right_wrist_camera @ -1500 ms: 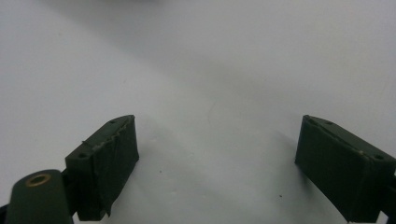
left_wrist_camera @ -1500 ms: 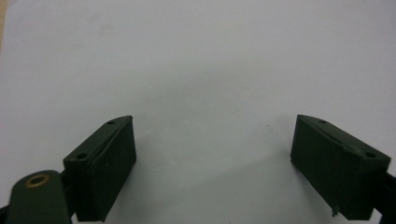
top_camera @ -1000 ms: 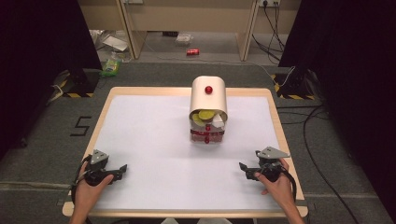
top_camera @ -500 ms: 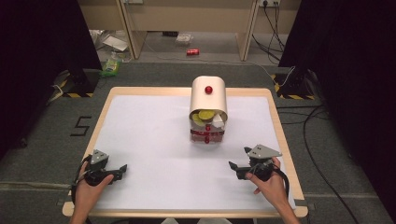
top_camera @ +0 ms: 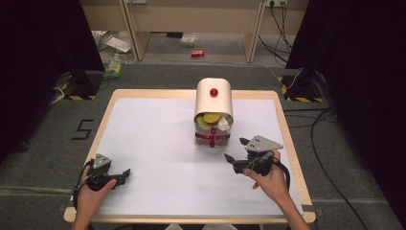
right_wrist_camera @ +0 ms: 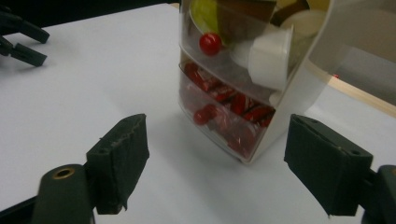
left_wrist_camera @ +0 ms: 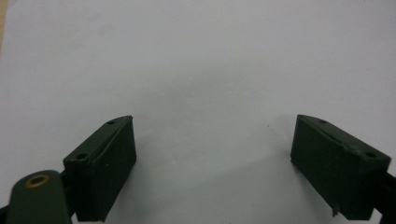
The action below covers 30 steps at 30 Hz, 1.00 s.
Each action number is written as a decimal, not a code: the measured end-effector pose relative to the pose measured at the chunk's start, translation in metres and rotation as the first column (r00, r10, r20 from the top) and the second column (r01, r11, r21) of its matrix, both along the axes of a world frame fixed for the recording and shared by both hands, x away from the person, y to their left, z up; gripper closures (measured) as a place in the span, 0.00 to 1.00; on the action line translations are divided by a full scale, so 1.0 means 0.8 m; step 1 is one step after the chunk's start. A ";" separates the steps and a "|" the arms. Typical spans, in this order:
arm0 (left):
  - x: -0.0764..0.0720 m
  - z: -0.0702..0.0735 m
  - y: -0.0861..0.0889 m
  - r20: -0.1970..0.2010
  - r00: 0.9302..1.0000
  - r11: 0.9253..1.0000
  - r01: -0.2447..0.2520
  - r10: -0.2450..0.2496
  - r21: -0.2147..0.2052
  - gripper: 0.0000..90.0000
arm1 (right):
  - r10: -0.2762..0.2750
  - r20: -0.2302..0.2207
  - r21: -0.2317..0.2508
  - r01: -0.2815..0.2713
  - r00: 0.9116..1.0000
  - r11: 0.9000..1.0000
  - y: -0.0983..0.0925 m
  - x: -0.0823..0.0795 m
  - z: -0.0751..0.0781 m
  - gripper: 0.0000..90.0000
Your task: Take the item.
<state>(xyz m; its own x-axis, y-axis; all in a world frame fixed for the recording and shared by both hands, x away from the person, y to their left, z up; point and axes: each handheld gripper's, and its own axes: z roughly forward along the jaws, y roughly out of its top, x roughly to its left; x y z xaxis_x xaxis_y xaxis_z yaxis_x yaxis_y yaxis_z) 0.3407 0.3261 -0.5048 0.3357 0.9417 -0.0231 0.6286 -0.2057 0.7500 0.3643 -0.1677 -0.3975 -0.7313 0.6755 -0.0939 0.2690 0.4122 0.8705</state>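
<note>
Presently, note the pads [right_wrist_camera: 123, 154] of the right gripper [right_wrist_camera: 215, 140] standing apart with nothing between them, though just now closing inward; record as gripping nothing. Note likewise the left gripper [left_wrist_camera: 215, 140] spread wide over the bare table [left_wrist_camera: 201, 56], holding nothing, parked near the person's edge. Locate the drawer unit [right_wrist_camera: 299, 88] just ahead of the right jaws, upright toward the far middle of the table, cream cover over two clear drawers: pods above, red-wrapped sweets below. Judge the step in hand as an approach to a drawer knob. Settle on one knob before closing further: favour the lower red knob [right_wrist_camera: 201, 116], nearest the jaw line, over the upper red knob [right_wrist_camera: 210, 43]. Narrow the jaws to slightly wider than the knob, then bring them level and square to the drawer front, one pad to each side. Avoid pinching the clear drawer face or the cover's rim. Close fully only with the knob squarely between the pads. Pull straight out along the drawer's run, slowly, given a light-looking unit liable to slide or tip; consider steadying the cover with the left gripper beforehand
</note>
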 end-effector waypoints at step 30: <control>0.000 0.000 0.000 0.000 1.000 1.000 0.000 0.000 0.001 0.15 | 0.028 0.078 -0.036 -0.025 0.997 0.999 0.056 0.046 0.044 0.37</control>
